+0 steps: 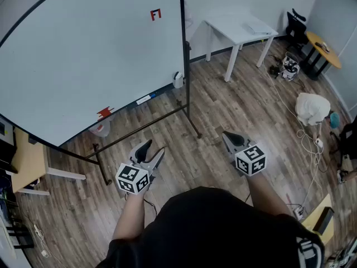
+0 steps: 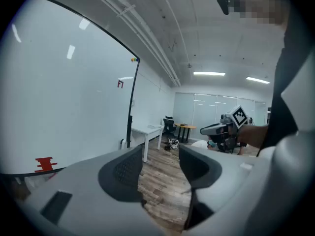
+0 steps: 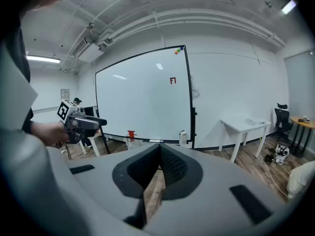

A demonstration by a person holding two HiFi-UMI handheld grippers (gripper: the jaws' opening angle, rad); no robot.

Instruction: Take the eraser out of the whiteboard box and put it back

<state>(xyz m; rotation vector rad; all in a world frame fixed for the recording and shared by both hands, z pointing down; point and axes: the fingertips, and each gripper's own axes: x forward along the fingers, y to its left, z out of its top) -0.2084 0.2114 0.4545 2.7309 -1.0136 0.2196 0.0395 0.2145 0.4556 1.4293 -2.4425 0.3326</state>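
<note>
Two grey hand-held grippers are held low over a wood-plank floor (image 1: 234, 102) before a large white whiteboard on a black stand (image 1: 83, 49). The left gripper (image 1: 155, 147) has its fingers (image 2: 123, 173) parted by a moderate gap, with nothing between them. The right gripper (image 1: 227, 135) has its fingers (image 3: 172, 166) pressed together at the tips and is empty. A small white box (image 1: 178, 80) is seen at the board's lower right corner, well apart from both grippers. The eraser cannot be made out.
</note>
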